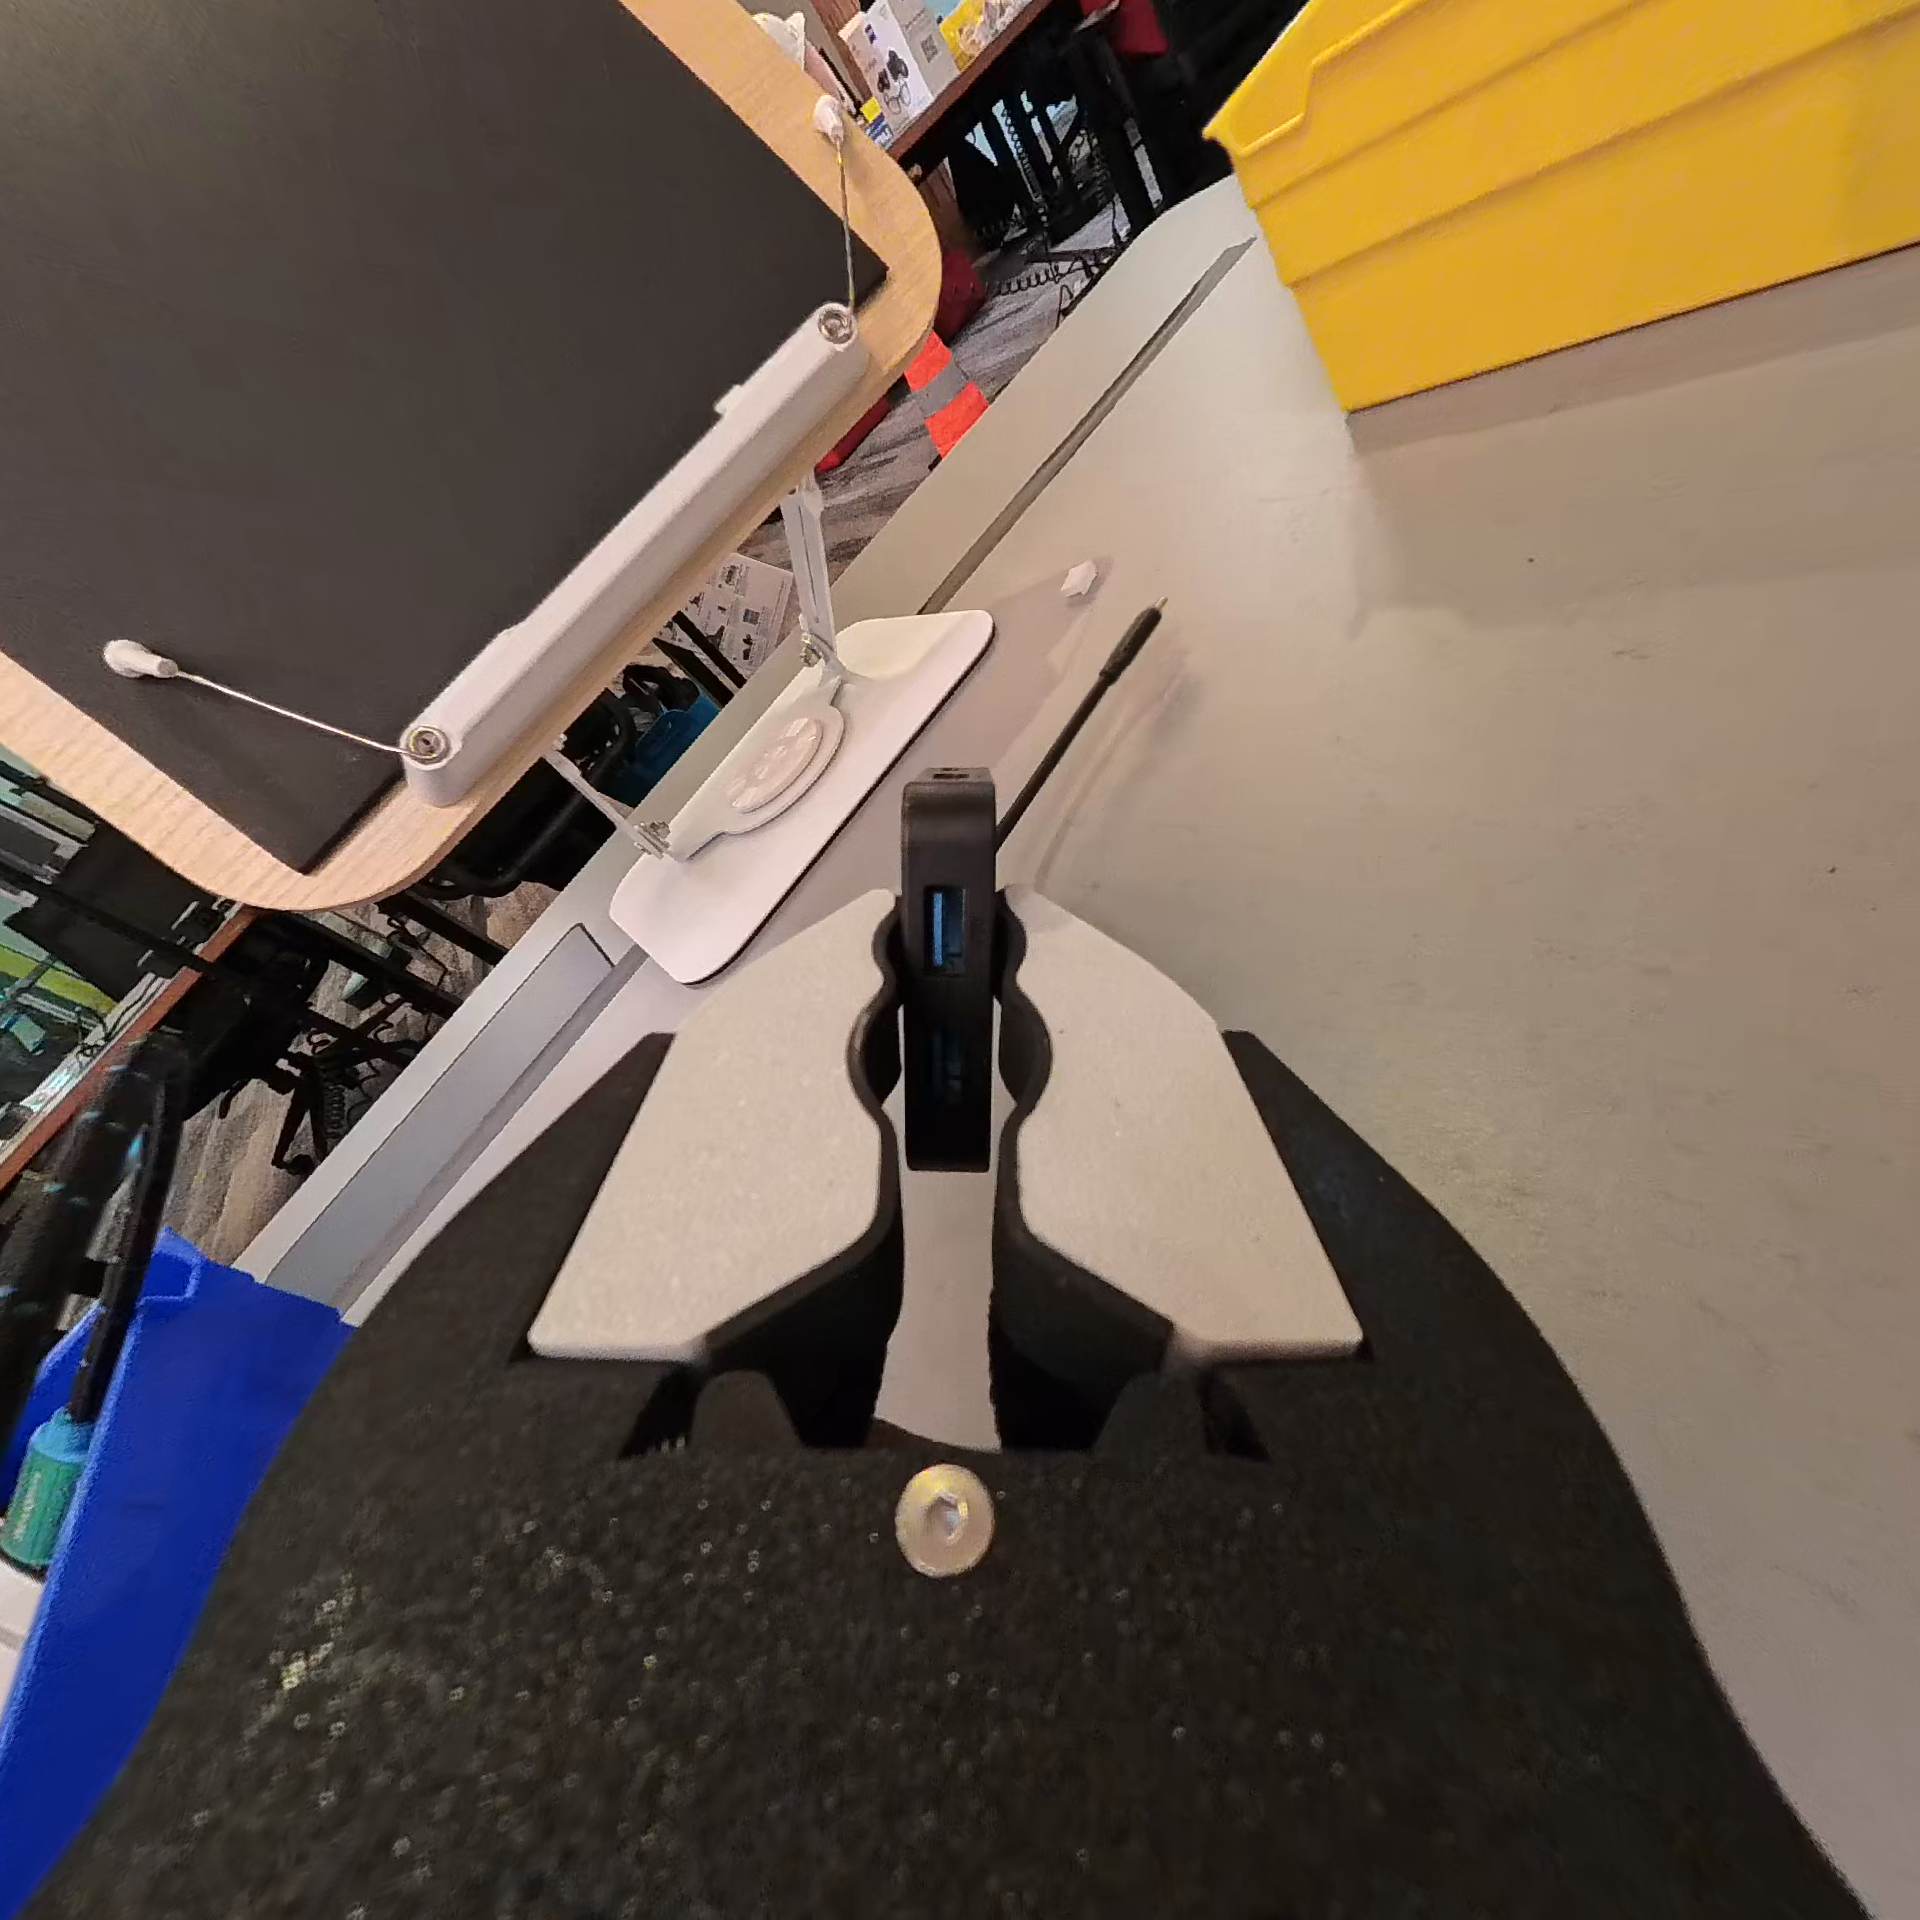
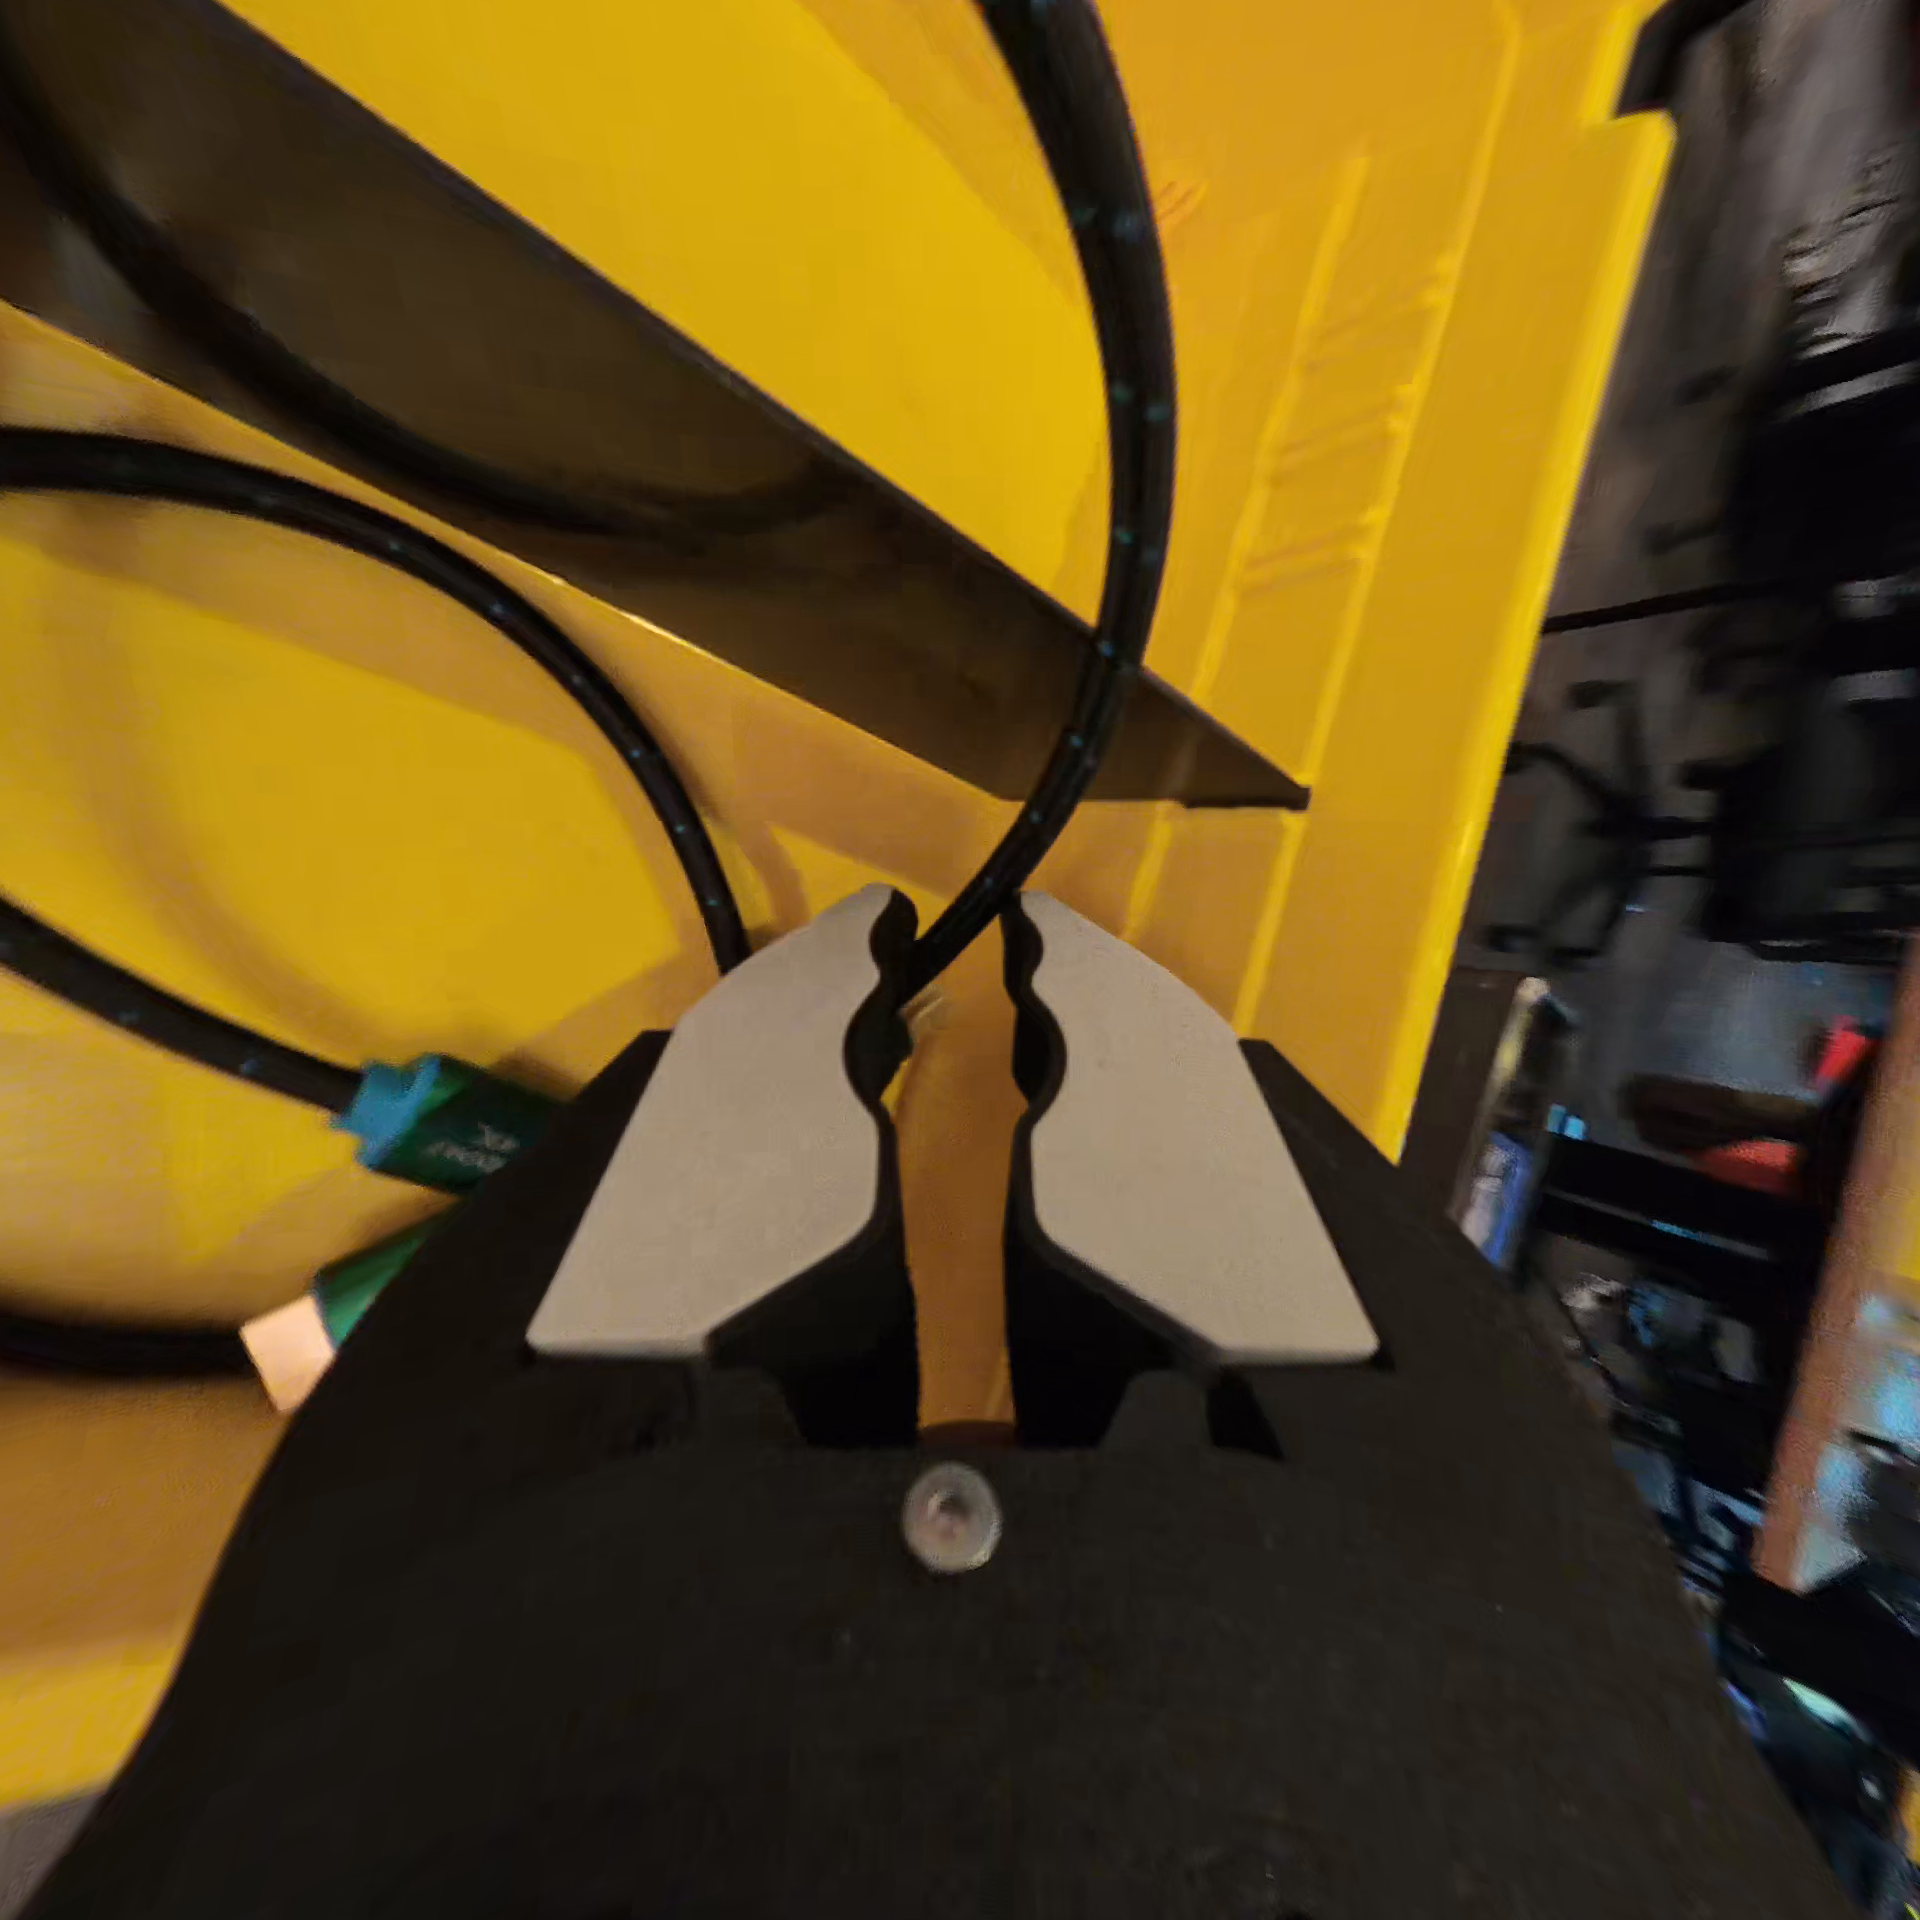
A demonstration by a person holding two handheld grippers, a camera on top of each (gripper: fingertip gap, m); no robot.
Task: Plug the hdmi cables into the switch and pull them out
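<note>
Left fingers (image 1: 943, 935) clamp the upright switch (image 1: 945, 977) above the table; right fingers (image 2: 958, 940) hover parted around a cable (image 2: 1132, 468).

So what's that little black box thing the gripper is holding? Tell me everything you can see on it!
The switch is a small, flat black box, matte like plastic, with rounded corners. It stands on its narrow edge, pinched between the jaws of the left gripper, whose pale fingers press on its two broad sides. The thin edge facing the camera has two slots, the upper one blue inside. Its far end pokes out past the fingertips and shows a tiny opening. It is held up above the grey table, with no cable plugged in.
</note>
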